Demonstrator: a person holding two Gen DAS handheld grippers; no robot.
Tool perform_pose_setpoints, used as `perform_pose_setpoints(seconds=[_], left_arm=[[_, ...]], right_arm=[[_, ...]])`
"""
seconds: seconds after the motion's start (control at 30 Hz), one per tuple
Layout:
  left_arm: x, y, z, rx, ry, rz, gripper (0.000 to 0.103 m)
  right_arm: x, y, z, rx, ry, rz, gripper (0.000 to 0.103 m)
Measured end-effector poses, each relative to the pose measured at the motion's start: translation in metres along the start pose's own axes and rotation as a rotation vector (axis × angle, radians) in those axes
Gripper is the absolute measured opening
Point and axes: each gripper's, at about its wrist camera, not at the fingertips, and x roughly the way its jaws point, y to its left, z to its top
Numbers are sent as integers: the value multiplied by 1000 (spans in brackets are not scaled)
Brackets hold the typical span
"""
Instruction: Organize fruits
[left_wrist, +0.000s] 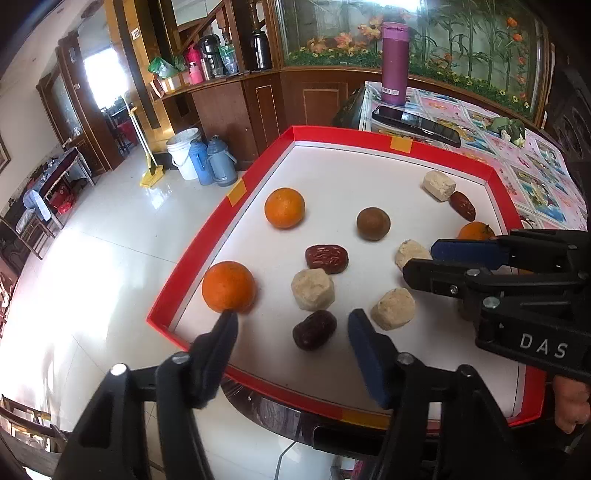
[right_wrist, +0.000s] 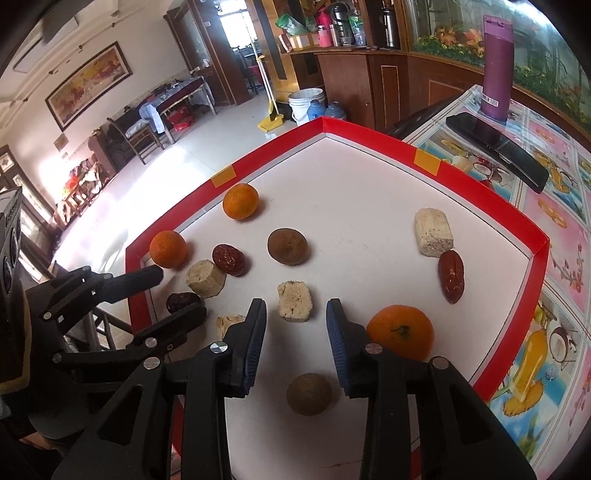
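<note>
Left gripper (left_wrist: 291, 325) hangs wide open and empty over a date (left_wrist: 314, 329) near the red tray's (left_wrist: 192, 254) front edge. Right gripper (right_wrist: 295, 314) is likewise open and empty, just short of a beige block (right_wrist: 294, 301), an orange (right_wrist: 400, 331) beside its right finger.

1. Left black plastic two-finger gripper (left_wrist: 291, 325): angular arms, round silver screw heads at the pivots, a blue ribbed pad on the inner face of one finger (left_wrist: 369, 354).
2. Right black plastic two-finger gripper (right_wrist: 295, 321): same build, silver screws, blue ribbed pads on both fingers (right_wrist: 338, 343).
3. White letters "DAS" on the right gripper's body, seen from the left wrist camera.
4. Bare skin of the person's right hand (left_wrist: 570, 402) shows beneath that body.
</note>
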Motion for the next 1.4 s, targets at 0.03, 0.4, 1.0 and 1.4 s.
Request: perform_pose_setpoints(seconds=[0.03,0.4,1.0,1.4], left_arm=[[-3,-1,0,-1,-7,1,69],[-38,-11,2,-15,-100,46,86],[-89,-42,92,-106,-340,75,98],[23,-62,171,-104,-62,222,101]], right_arm=[[-4,-2,-2,14,-10,21,32],[-64,-23,-15,70,-171,7,33],[-106,-116,9,182,-359,-22,35],[-108,-190,-6,429,-542,-10,40]])
